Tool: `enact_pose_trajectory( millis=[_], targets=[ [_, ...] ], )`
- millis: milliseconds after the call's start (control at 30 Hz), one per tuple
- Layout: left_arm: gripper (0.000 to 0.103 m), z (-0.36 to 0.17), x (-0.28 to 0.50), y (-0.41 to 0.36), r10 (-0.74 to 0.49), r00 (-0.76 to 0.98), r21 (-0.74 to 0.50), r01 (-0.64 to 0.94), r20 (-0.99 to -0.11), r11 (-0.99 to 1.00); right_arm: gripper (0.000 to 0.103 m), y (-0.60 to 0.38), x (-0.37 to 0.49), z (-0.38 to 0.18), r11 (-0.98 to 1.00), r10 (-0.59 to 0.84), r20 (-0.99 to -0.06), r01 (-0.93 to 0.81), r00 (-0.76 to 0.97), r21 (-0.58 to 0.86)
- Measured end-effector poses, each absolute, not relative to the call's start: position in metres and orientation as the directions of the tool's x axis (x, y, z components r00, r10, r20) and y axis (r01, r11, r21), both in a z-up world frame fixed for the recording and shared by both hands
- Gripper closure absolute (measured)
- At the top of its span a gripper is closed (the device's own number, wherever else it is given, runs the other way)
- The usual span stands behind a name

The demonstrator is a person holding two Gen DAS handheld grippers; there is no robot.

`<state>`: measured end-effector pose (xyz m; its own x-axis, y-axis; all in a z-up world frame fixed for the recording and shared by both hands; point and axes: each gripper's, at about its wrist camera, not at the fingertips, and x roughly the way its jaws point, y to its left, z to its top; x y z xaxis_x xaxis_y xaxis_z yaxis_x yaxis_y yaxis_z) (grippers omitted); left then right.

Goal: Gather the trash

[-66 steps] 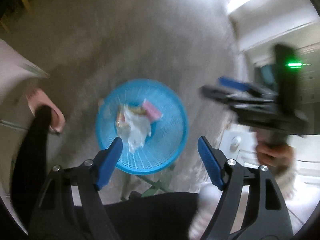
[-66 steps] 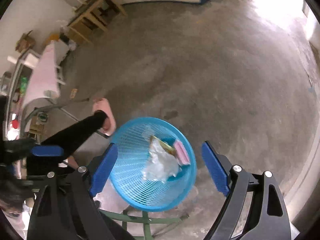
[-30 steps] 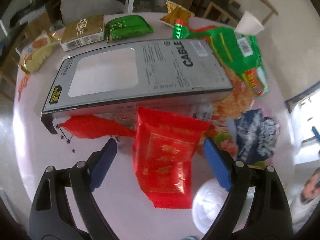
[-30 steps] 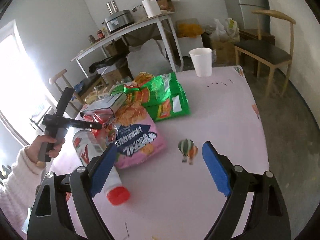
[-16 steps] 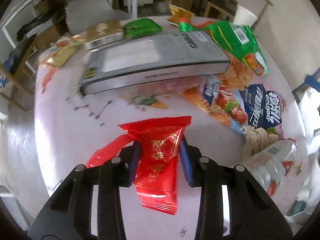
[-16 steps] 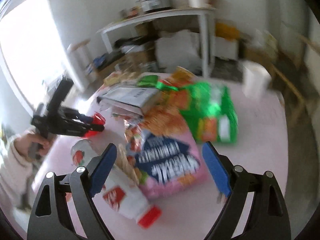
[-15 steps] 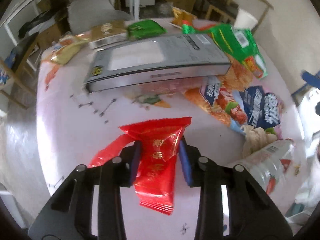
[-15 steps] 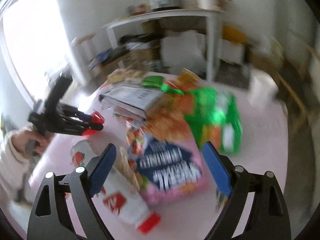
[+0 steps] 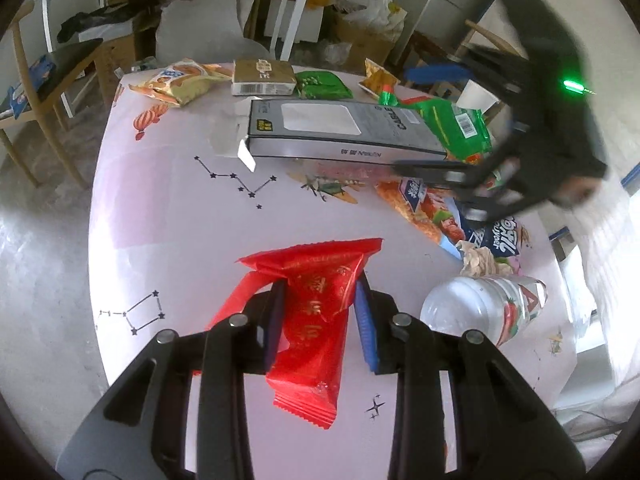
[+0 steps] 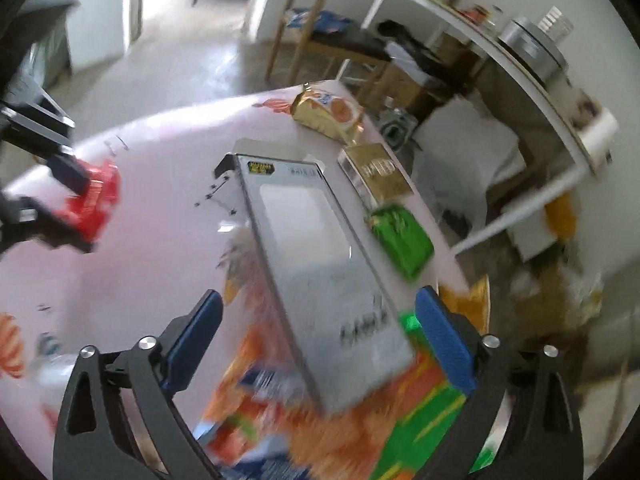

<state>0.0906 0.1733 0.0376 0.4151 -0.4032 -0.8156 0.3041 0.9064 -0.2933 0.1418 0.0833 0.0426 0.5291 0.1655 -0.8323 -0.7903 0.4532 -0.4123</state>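
My left gripper (image 9: 318, 300) is shut on a red snack wrapper (image 9: 308, 376), held just above the pink tablecloth (image 9: 180, 220) near its front edge. The wrapper's crimped top sticks out past the blue pads. The right wrist view shows the same red wrapper (image 10: 96, 196) at the far left. My right gripper (image 10: 316, 304) hovers over the near end of a long grey cable box (image 10: 308, 232). Its jaws are opening wide, and the box lies below and between them without touching the pads. This view is blurred by motion.
Around the grey box (image 9: 340, 128) lie a green bag (image 9: 456, 128), a pink and blue snack bag (image 9: 440, 216), a clear bottle (image 9: 480, 312), a gold box (image 9: 262, 76) and a green packet (image 9: 320, 84). A paper cup (image 9: 476, 96) stands at the far edge. Chairs ring the table.
The left gripper closed on the red wrapper and drew it back from the grey box. The right gripper swung across the table, rolled, and now sits over the grey box.
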Motion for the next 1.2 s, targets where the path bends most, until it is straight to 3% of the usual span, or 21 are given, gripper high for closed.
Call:
enact_pose_trajectory(
  millis=[200, 400, 500, 733, 900, 1133, 1167, 1200],
  targets=[
    [0.073, 0.032, 0.089, 0.177, -0.416, 0.415, -0.308, 0.303, -0.809, 0.902, 0.007, 0.109, 0.174, 0.014, 0.414, 0.042, -0.852, -0.785, 0.522, -0.460],
    [0.072, 0.027, 0.084, 0.177, -0.422, 0.418, -0.313, 0.307, -0.804, 0.899, 0.008, 0.089, 0.165, 0.039, 0.473, 0.167, -0.831, -0.782, 0.531, -0.406],
    [0.072, 0.027, 0.084, 0.174, -0.438, 0.418, -0.327, 0.312, -0.796, 0.892, 0.022, 0.079, 0.172, 0.041, 0.504, 0.152, -0.833, -0.767, 0.531, -0.397],
    [0.072, 0.027, 0.080, 0.167, -0.450, 0.412, -0.328, 0.334, -0.792, 0.884, 0.026, 0.041, 0.177, 0.072, 0.636, 0.193, -0.791, -0.688, 0.581, -0.350],
    [0.071, 0.025, 0.078, 0.168, -0.455, 0.405, -0.340, 0.325, -0.793, 0.883, 0.026, 0.053, 0.132, 0.067, 0.478, 0.260, -0.783, -0.780, 0.565, -0.404],
    [0.071, 0.022, 0.078, 0.176, -0.454, 0.407, -0.354, 0.299, -0.792, 0.886, 0.026, 0.107, 0.103, 0.004, 0.251, 0.165, -0.794, -0.804, 0.585, -0.539],
    [0.071, 0.022, 0.078, 0.177, -0.456, 0.407, -0.357, 0.297, -0.791, 0.885, 0.032, 0.112, 0.109, -0.002, 0.260, 0.145, -0.806, -0.808, 0.573, -0.528],
    [0.071, 0.022, 0.077, 0.178, -0.458, 0.407, -0.359, 0.297, -0.791, 0.885, 0.045, 0.116, 0.115, -0.007, 0.271, 0.127, -0.819, -0.814, 0.559, -0.514]
  ],
)
